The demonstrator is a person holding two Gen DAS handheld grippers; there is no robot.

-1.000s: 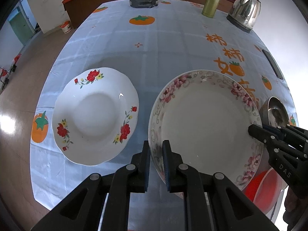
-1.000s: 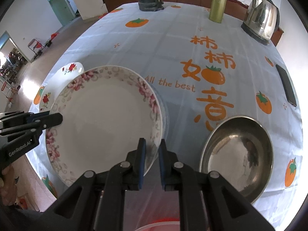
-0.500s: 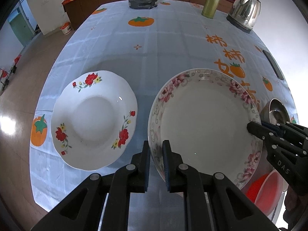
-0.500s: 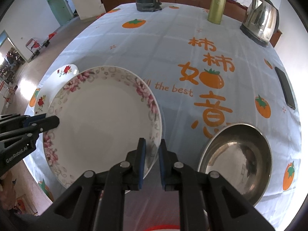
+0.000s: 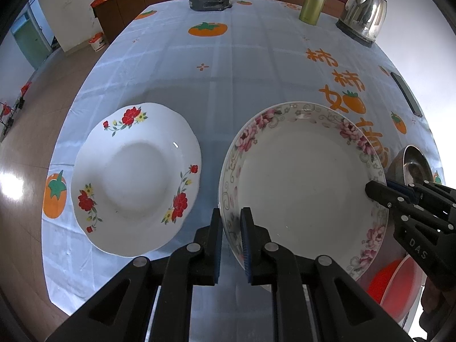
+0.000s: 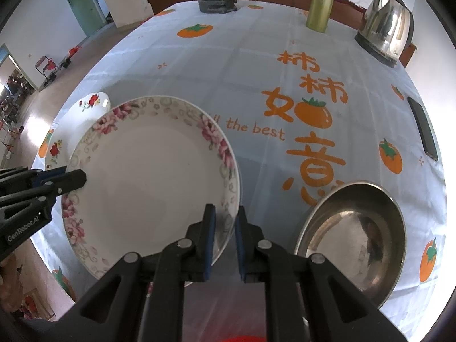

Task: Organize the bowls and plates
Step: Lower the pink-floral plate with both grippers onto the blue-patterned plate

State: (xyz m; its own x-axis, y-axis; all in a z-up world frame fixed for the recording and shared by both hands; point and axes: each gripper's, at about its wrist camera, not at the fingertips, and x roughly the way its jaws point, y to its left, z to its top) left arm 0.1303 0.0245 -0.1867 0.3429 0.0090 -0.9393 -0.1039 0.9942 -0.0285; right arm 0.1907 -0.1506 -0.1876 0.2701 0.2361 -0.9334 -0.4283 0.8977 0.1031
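Both grippers are pinching opposite rims of the round white ceramic plate with the pink floral border [image 5: 302, 182], carrying it above the tablecloth just at three o'clock of the scalloped white plate with red flowers [image 5: 134, 176]. Judging from that, stacking well means keeping the plate level, centring it over the scalloped one, then lowering evenly. The left gripper [image 5: 230, 238] and right gripper [image 6: 225, 238] are both pointing steeply downward, jaws clamped on the rim.
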